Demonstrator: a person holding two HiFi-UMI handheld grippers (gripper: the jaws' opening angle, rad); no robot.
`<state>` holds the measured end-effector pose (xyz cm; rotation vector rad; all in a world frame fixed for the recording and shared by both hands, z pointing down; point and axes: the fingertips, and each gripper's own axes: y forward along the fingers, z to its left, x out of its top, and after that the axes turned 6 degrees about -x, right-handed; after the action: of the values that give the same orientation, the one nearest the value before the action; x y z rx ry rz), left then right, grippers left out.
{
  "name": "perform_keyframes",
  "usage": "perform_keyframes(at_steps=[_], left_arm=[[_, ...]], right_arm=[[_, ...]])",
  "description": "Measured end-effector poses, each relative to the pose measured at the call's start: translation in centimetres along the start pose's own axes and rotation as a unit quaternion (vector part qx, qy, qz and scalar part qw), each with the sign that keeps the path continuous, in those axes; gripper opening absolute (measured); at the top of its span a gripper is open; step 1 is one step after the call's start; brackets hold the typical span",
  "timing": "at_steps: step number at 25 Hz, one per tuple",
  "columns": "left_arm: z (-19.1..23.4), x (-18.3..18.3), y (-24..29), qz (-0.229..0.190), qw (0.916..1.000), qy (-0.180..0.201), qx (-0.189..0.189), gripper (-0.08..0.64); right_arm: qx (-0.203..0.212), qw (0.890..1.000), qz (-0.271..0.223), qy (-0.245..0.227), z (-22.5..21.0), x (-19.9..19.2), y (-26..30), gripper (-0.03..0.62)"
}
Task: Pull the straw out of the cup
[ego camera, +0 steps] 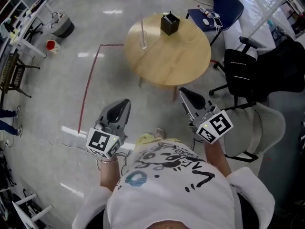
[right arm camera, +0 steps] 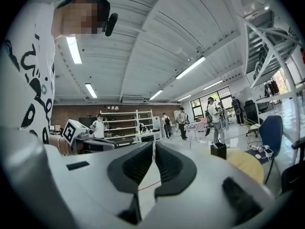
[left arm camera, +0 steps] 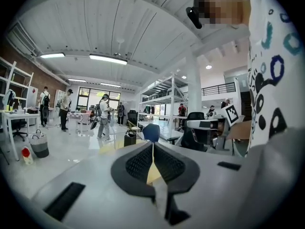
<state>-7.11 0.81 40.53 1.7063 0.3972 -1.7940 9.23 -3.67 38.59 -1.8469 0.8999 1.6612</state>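
Item: cup (ego camera: 143,44), clear and narrow, standing upright on the round wooden table (ego camera: 183,63) near its left edge as the head view frames it. A thin pale straw (ego camera: 142,26) rises straight up out of it. It is small and glassy in that view, and its contents cannot be made out. A black open-topped box (ego camera: 169,24) stands near it at the table's far edge. Both grippers are well apart from the table, held level in front of the person. Left gripper (ego camera: 122,107): jaws pressed together with nothing between them, as its own view (left arm camera: 152,146) shows. Right gripper (right arm camera: 153,148): jaws likewise closed to a sliver and empty. It sits at the right of the head view (ego camera: 187,97). Markings: each marker cube (ego camera: 102,143) carries black-and-white square patterns. The white shirt (ego camera: 171,185) has black scribbles and blue rings that cannot be read as words. Only the head view shows the red line (ego camera: 88,87) on the floor and the black office chair (ego camera: 243,73). The gripper views show the ceiling lights, shelving (right arm camera: 119,120) and standing people (left arm camera: 104,120) across the hall. The box (right arm camera: 218,150) and the blue chair (right arm camera: 271,131) appear again in the right gripper view.
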Motion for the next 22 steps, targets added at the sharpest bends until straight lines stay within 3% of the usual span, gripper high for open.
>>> perform_keyframes(at_steps=[5,11,14,22], left_arm=[[1.9,-0.3,1.3,0.007,0.9999,-0.005,0.007,0.017],[7.1,0.3,3.9,0.005,0.9999,-0.009,0.009,0.017],[10.4,0.7,6.9,-0.001,0.9999,-0.009,-0.007,0.017],[21.2,3.6,13.6,0.031,0.9981,0.004,-0.052,0.017]], right_arm=[[0.007,1.000,0.005,0.014,-1.5,-0.5,2.7,0.029],[0.004,1.000,0.014,0.013,-3.8,-0.5,7.5,0.029],[-0.008,1.000,0.016,0.010,-6.0,-0.6,10.7,0.029],[-0.040,0.999,0.024,0.023,-10.1,1.3,21.3,0.029]])
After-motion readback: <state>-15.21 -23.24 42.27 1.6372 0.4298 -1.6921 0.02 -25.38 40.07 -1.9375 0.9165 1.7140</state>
